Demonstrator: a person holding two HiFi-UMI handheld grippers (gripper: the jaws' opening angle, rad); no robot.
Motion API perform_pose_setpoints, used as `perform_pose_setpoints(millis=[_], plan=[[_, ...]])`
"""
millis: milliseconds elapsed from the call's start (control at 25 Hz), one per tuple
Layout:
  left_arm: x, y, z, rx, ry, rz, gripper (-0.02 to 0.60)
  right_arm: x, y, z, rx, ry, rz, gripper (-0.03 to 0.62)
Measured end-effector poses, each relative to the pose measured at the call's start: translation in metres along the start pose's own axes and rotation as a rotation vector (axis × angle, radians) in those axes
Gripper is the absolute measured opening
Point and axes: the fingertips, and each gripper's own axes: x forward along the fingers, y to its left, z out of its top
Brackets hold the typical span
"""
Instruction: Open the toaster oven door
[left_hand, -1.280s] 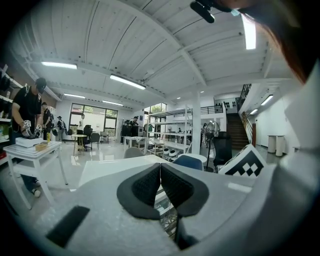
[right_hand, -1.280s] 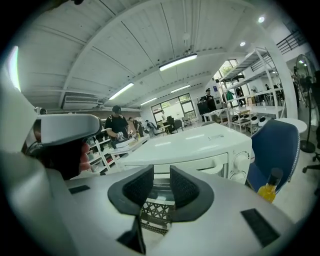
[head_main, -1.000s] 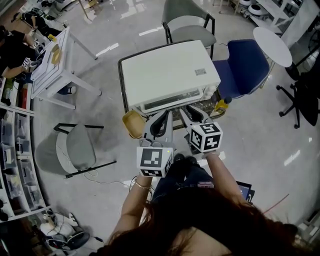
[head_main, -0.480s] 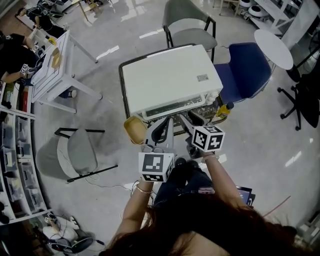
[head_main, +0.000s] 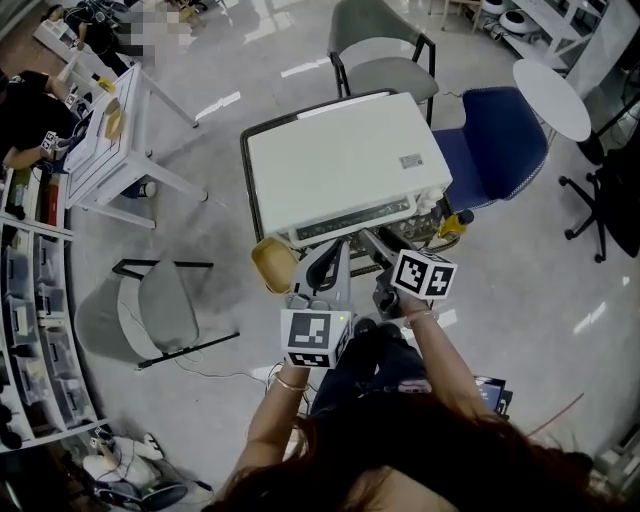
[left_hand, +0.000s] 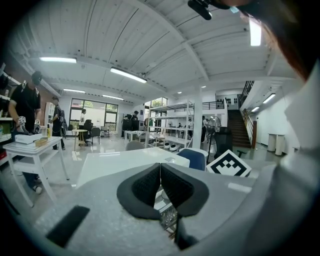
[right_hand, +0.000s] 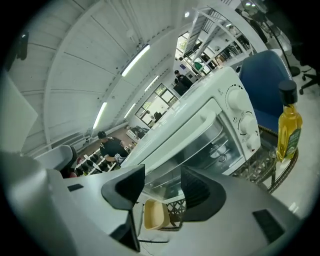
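The white toaster oven (head_main: 340, 165) stands on a wire-mesh table, its glass door (right_hand: 192, 150) facing me with a bar handle (right_hand: 195, 124) along the top edge and two knobs (right_hand: 241, 111) at the right. Whether the door is ajar I cannot tell. My right gripper (right_hand: 160, 182) is just in front of the door, below the handle; its jaws are opening and nothing is between them. In the head view the right gripper (head_main: 382, 246) is close to the oven's front. My left gripper (left_hand: 160, 167) is shut and empty, its tips near the oven's front left (head_main: 338, 250).
A yellow oil bottle (right_hand: 289, 125) stands on the wire table right of the oven. A tan tray (head_main: 272, 262) sits at the table's front left corner. A blue chair (head_main: 490, 140), a grey chair (head_main: 380, 45) and a round white table (head_main: 550, 95) surround it.
My right gripper has drawn back a little from the oven's front. The left gripper has barely moved.
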Motion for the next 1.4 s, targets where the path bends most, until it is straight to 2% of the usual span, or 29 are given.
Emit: perform_pose_setpoints(millis=[280,840,1400], plan=[[0.002,0.004,-0.001,0.001,0.012,0.001,0.015,0.008,-0.002,0.001,0.145,-0.017,0.029,0.215],[0.004,0.012,-0.001,-0.001,0.015,0.013,0.015,0.026,-0.008,0.006,0.232,-0.035,0.032,0.216],[-0.003,0.008,0.004,0.001,-0.004,0.028,0.015,0.023,-0.009,0.002,0.168,-0.004,0.009,0.215]])
